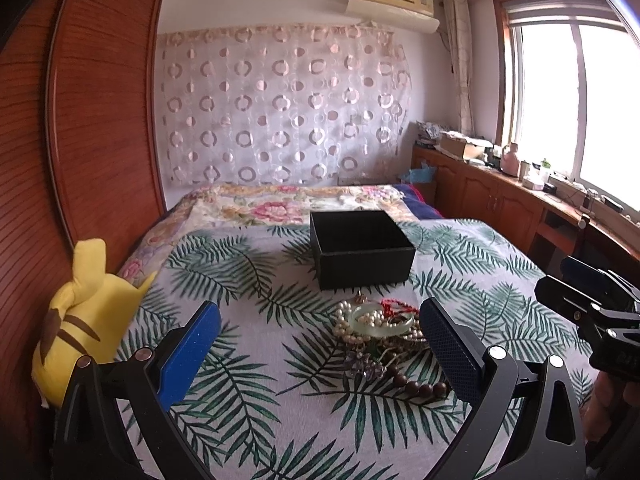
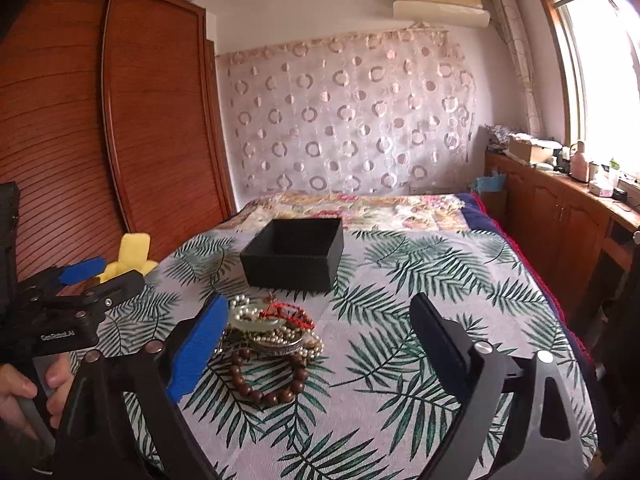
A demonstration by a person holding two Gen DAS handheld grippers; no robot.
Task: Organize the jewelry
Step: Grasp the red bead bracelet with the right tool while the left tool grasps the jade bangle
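Left wrist view: jewelry pile (image 1: 380, 332) lies on the bed (image 1: 256, 400), on a leaf-print cover, just in front of an open black box (image 1: 362, 254) that looks empty from here. Pile is a tangle: pale green bangle (image 1: 380, 322) on top, pearl strands (image 1: 346, 322) looped around and under it, red cord piece (image 1: 394, 306) at the back, dark brown wooden bead bracelet (image 1: 416, 386) at the near edge, a purplish cluster (image 1: 366, 366) at the front left. Left gripper (image 1: 320, 328) has its fingers spread wide, blue pad (image 1: 192, 356) on one side and dark pad (image 1: 448, 348) on the other; nothing between them is gripped, the pile sits ahead close to the dark pad, contact unclear. Right wrist view: same pile (image 2: 272, 336) sits just right of the blue pad (image 2: 198, 350), wooden bracelet (image 2: 266, 378) nearest the camera, bangle (image 2: 264, 326) and red cord (image 2: 290, 314) on top. Right gripper (image 2: 320, 320) fingers also wide apart, holding nothing, pads off the jewelry. Box (image 2: 294, 254) behind the pile, not touching it. Yellow plush toy (image 1: 86, 308) at the bed's left edge by the wooden wardrobe (image 1: 100, 100). A hand (image 2: 24, 392) grips the left tool's handle at the frame's left.
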